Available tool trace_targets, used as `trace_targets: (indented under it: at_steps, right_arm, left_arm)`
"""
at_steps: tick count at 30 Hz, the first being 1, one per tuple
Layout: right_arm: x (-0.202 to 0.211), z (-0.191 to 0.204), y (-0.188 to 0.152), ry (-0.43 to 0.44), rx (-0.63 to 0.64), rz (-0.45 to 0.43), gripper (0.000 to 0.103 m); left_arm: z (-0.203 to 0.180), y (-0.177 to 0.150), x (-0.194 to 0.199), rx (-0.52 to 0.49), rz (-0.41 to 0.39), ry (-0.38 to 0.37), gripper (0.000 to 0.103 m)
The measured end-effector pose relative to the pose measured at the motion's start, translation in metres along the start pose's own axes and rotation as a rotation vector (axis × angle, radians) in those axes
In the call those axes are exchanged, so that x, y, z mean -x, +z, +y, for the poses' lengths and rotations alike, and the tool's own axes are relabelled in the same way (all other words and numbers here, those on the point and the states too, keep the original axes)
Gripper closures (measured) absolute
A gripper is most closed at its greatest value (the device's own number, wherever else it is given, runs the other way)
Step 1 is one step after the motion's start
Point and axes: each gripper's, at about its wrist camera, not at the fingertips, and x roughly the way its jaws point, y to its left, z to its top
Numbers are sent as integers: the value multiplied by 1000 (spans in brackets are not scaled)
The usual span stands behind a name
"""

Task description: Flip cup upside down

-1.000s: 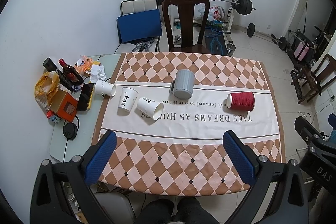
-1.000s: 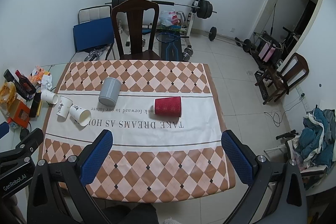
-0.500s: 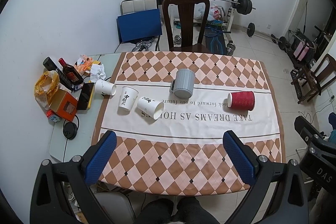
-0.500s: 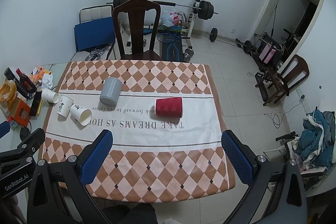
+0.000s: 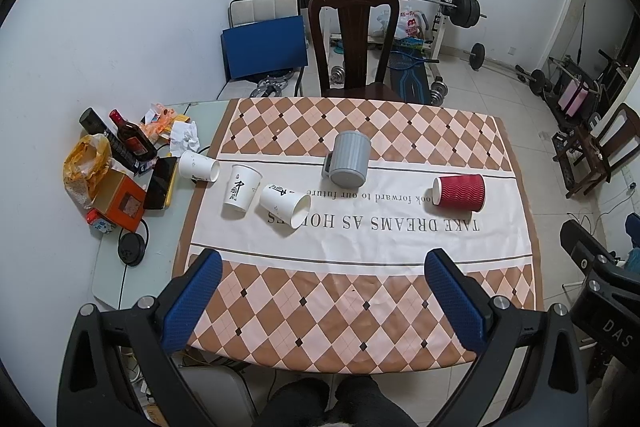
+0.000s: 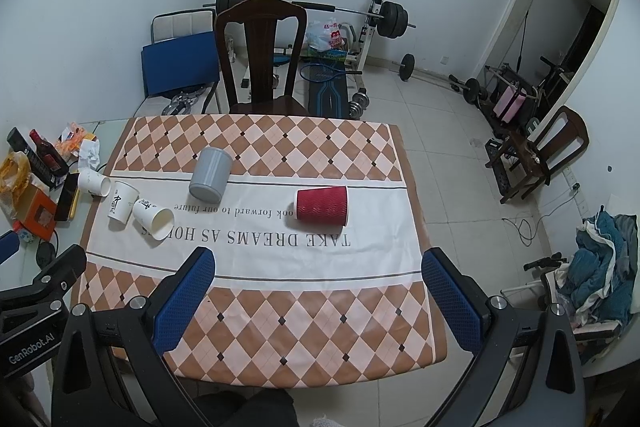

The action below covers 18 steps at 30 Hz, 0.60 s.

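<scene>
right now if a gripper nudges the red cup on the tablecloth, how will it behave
The red cup lies on its side on the tablecloth, so a nudge across its length would probably make it roll, likely curving since it tapers. It looks like ripple-walled paper, so probably light and easy to skid, with decent grip. A hard squeeze may dent it.

Both handheld grippers hung side by side, raised high and tilted downward. The left gripper point(image 5: 324, 301) had its blue-padded fingers point(image 5: 192, 301) spread wide, nothing between them. The right gripper point(image 6: 318, 301) matched it, its fingers point(image 6: 450, 301) equally far apart and gripping nothing. Each black frame edged into the other's view. The person's dark-clothed legs showed below.
</scene>
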Motion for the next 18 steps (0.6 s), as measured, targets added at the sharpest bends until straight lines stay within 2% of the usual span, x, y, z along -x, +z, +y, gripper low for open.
trace_targets:
  at_steps: [18]
  right_arm:
    - [-1,5,3,-2,4,0,0]
  left_arm:
    - [0,0,0,3,3,-1,0]
